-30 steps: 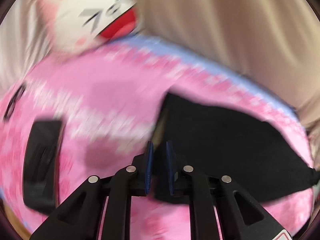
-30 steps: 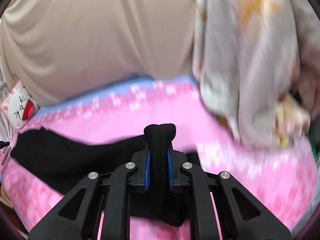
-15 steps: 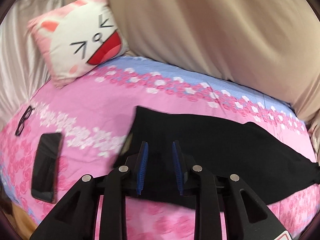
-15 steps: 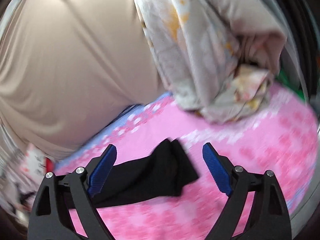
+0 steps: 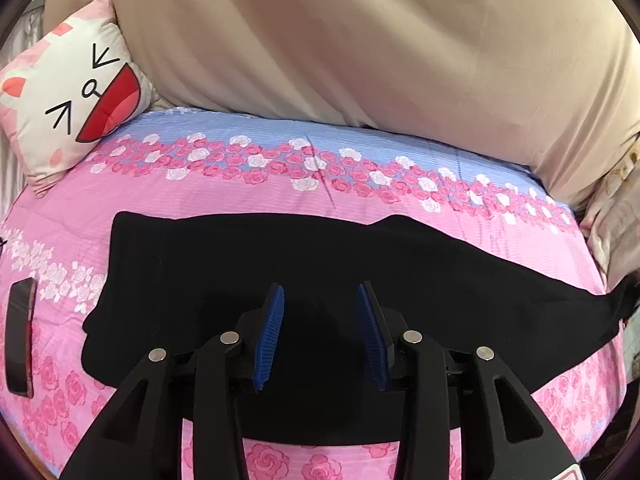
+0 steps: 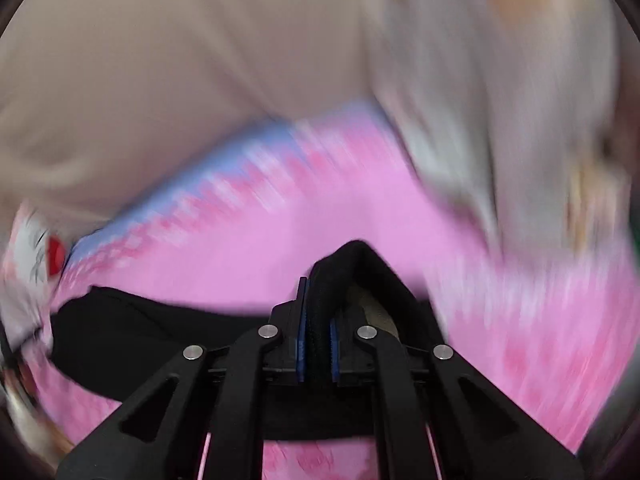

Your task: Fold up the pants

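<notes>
Black pants (image 5: 320,264) lie stretched left to right across the pink rose bedspread (image 5: 224,196). My left gripper (image 5: 320,300) is open and empty, hovering over the pants near their left, wider end. My right gripper (image 6: 318,280) is shut on a raised fold of the pants (image 6: 348,264) at their right end; the cloth bunches up between the blue pads (image 6: 302,344). The rest of the pants (image 6: 140,332) trails off to the left. The right wrist view is blurred by motion.
A cat-face pillow (image 5: 68,100) sits at the far left. A beige cover (image 5: 360,48) rises behind the bed. A dark phone (image 5: 18,336) lies at the bed's left edge. A crumpled grey floral quilt (image 6: 500,100) is heaped at the right.
My left gripper opened wider and steadied over the pants. My right gripper, open half a second ago, has shut on the pants' right end again and is moving fast.
</notes>
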